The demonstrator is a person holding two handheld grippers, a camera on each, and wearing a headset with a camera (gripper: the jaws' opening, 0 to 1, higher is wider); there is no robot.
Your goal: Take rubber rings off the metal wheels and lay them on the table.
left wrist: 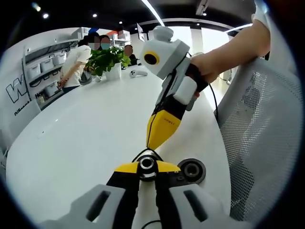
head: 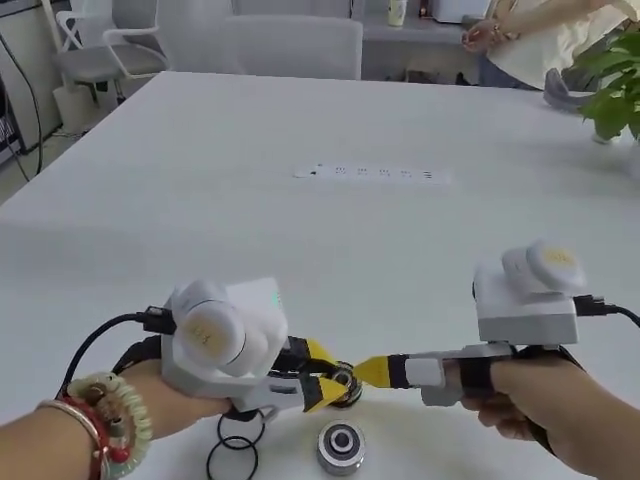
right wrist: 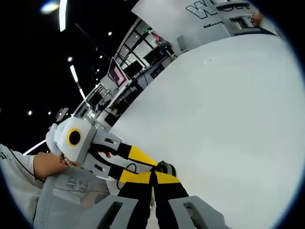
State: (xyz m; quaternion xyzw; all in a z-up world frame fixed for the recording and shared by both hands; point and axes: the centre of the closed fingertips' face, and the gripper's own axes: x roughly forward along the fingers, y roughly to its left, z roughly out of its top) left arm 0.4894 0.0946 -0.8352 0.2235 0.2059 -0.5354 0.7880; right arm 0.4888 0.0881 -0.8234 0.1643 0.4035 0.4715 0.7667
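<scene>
My left gripper point(head: 330, 381) is clamped on a small silver metal wheel point(left wrist: 147, 163) just above the white table point(head: 300, 230), my right gripper point(left wrist: 152, 141) pinched together on its thin black rubber ring point(left wrist: 141, 153), which I judge needs peeling clear next.

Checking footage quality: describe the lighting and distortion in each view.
Head view: even, soft light, sharp, white table nearly washed out. Left gripper view: fisheye curves the table edge; bright ceiling strip glares. Right gripper view: rolled, dark background, ceiling lamp blown out.
</scene>
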